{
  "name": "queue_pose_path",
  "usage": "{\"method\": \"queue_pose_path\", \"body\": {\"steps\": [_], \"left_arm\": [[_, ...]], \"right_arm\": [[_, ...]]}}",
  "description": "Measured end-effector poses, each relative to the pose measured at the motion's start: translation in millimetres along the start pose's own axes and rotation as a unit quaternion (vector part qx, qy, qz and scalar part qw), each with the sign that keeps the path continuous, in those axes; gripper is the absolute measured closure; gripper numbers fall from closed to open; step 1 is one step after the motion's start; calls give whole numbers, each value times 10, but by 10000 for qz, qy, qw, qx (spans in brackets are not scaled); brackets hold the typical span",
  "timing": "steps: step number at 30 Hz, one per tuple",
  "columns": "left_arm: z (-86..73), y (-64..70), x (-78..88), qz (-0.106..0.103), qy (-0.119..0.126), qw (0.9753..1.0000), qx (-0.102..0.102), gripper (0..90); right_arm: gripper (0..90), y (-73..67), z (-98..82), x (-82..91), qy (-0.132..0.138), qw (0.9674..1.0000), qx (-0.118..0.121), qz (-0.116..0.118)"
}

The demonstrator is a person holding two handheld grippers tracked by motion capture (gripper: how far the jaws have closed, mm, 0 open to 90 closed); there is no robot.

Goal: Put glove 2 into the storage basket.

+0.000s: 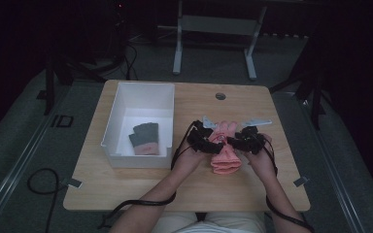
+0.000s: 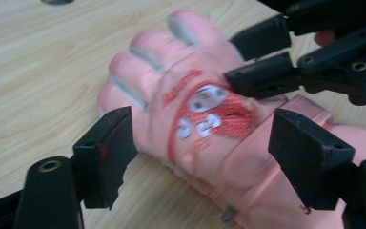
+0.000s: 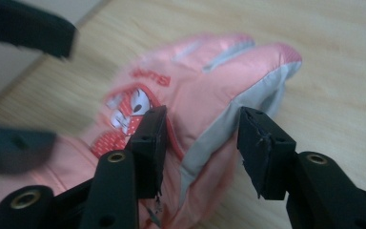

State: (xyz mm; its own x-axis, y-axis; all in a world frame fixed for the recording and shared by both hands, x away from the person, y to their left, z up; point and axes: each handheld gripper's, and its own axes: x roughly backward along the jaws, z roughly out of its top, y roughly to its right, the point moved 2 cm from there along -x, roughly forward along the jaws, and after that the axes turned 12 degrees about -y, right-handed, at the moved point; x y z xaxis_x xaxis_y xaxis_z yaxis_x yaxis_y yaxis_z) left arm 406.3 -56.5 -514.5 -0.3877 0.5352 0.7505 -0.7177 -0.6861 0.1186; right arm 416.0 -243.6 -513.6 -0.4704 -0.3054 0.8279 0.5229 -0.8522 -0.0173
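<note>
A pink glove (image 1: 226, 156) with a red cartoon patch lies flat on the wooden table (image 1: 126, 187), right of centre, fingers pointing away from the person. My left gripper (image 1: 215, 145) is open; in the left gripper view its jaws straddle the glove (image 2: 171, 81) near the cuff without closing on it (image 2: 205, 157). My right gripper (image 1: 233, 141) is open too, and in the right gripper view the glove's grey-trimmed side edge (image 3: 228, 112) sits between its jaws (image 3: 207, 150). The right gripper (image 2: 250, 57) reaches over the glove from the upper right in the left gripper view.
A white bin (image 1: 112, 121) stands on the left half of the table with a grey and pink glove (image 1: 144, 138) lying in it. A round grommet (image 1: 220, 95) is set in the table's far edge. A table frame stands on the floor behind.
</note>
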Motion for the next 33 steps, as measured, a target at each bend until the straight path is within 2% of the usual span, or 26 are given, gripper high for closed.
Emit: {"method": "queue_pose_path", "body": {"steps": [1,2,5,6,7,8,10,11,13,15,16,18,21,23,25,29,33], "left_arm": [[-24,-54,-58,-60,-32,9998,192,228],[-29,-76,-80,-135,-41,9994,300,221],[-47,-147,-184,-172,-200,9983,523,218],[-56,-175,-233,-120,-271,9977,603,218],[-56,-175,-233,-120,-271,9977,603,219],[-73,-221,-303,-110,-415,9968,677,231],[-110,-269,-390,-269,-504,9952,800,269],[-132,-300,-444,-471,-542,9933,907,282],[-149,-335,-509,-691,-572,9906,1037,298],[-148,-363,-571,-926,-616,9870,1160,319],[-141,-378,-603,-1129,-615,9842,1216,334],[-124,-372,-625,-1243,-626,9832,1179,396],[-99,-362,-617,-1465,-646,9796,1216,561],[-76,-327,-595,-1371,-633,9825,1094,672],[-51,-298,-564,-1280,-625,9845,1021,734],[-26,-273,-498,-1293,-595,9846,1019,767],[27,-233,-388,-1217,-543,9865,949,771]], "right_arm": [[508,73,-46,-29,-77,9999,-93,124],[505,92,-57,-41,-110,9997,-105,177],[500,111,-73,-82,-238,9994,-34,230],[496,112,-71,-94,-278,9994,-5,226],[476,116,-69,-112,-342,9991,17,234],[467,125,-71,-138,-431,9986,-13,301],[435,155,-84,-200,-475,9979,-105,424],[434,163,-92,-218,-489,9976,-134,463],[435,179,-108,-263,-514,9965,-238,610],[468,176,-114,-285,-553,9959,-243,678],[499,176,-114,-292,-567,9955,-245,718],[548,168,-119,-293,-579,9953,-230,747],[603,169,-129,-291,-518,9949,-285,820],[631,161,-138,-284,-449,9951,-317,819],[644,157,-140,-272,-409,9953,-348,812],[658,147,-128,-213,-315,9956,-355,808],[667,118,-106,-114,-198,9958,-367,818]]}}
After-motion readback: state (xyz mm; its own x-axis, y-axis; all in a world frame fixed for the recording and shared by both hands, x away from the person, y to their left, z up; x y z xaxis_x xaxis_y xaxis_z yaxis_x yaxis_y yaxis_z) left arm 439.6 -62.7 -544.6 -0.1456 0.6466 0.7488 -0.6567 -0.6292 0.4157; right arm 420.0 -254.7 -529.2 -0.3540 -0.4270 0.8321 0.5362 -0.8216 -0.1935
